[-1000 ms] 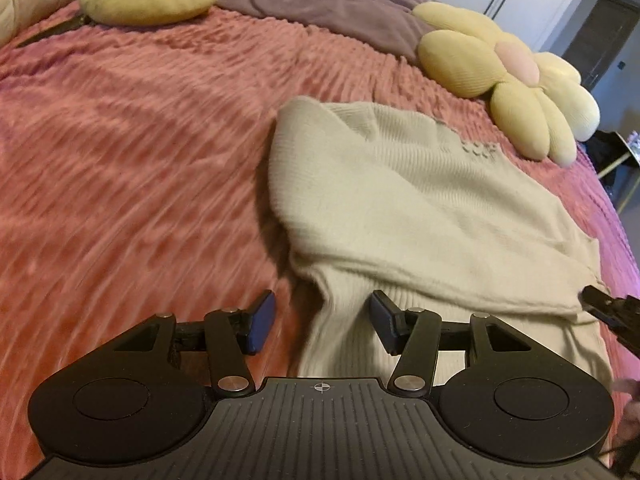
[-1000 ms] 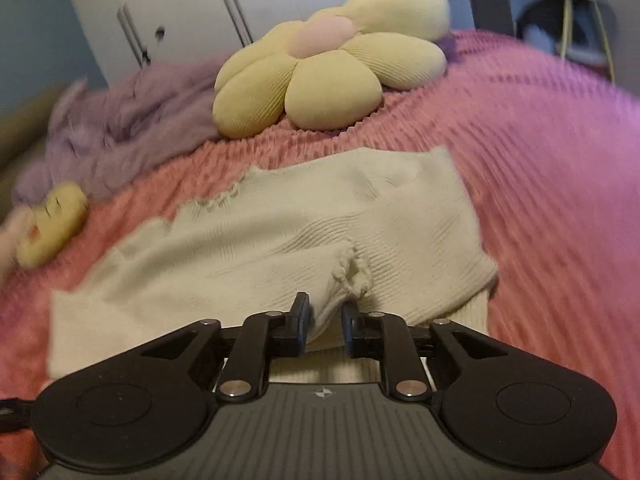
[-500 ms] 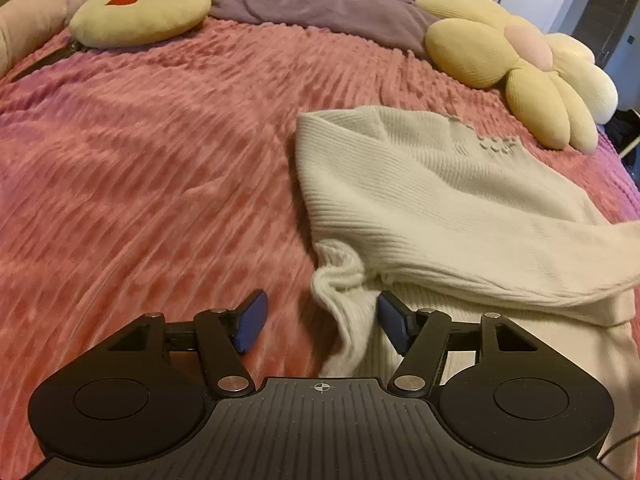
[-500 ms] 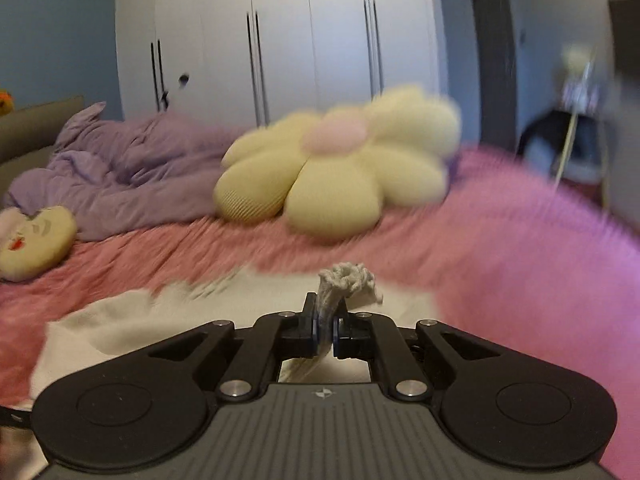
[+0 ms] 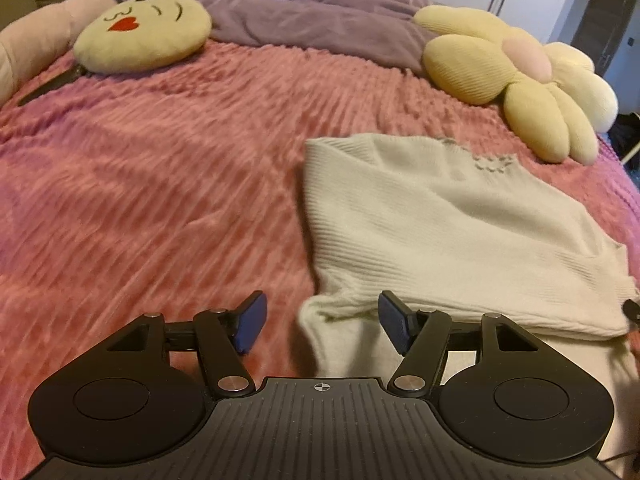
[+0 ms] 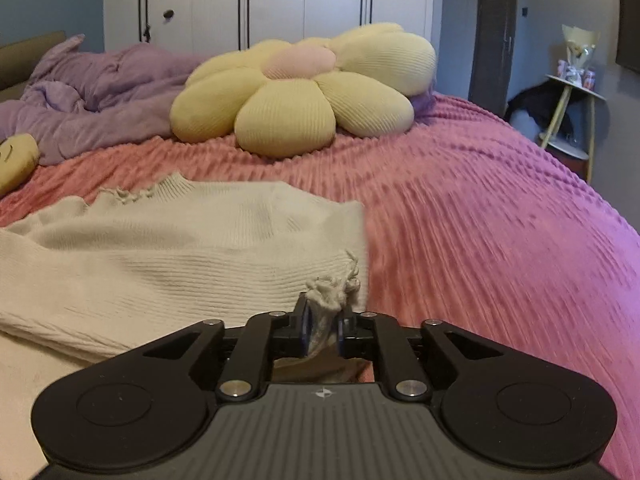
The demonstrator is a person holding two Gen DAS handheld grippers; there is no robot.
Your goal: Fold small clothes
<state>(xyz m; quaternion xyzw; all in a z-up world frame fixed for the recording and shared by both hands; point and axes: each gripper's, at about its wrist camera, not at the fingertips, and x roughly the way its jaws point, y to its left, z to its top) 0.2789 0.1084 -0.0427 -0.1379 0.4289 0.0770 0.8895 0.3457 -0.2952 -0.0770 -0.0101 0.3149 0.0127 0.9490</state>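
A cream ribbed sweater (image 5: 440, 232) lies on the pink bedspread (image 5: 160, 200), its sleeves folded across the body. My left gripper (image 5: 320, 312) is open just above the sweater's near left corner; a bunched fold (image 5: 332, 306) lies between its blue pads, untouched. In the right wrist view the sweater (image 6: 160, 264) fills the left half. My right gripper (image 6: 322, 320) has the frayed sleeve cuff (image 6: 332, 292) between its pads, down at the sweater's right edge. Its jaws are opening, with the cuff still touching both pads.
A yellow flower cushion (image 6: 304, 92) sits beyond the sweater, and a round face cushion (image 5: 144, 32) at the far left. A purple blanket (image 5: 304, 8) is heaped at the bed's far side. Bare pink bedspread (image 6: 500, 240) stretches right; a side table (image 6: 576, 120) stands past the bed.
My right gripper lifted the sleeve cuff, then brought it down onto the sweater's right edge, and its jaws have parted a little. The left gripper's jaws spread a little and then held.
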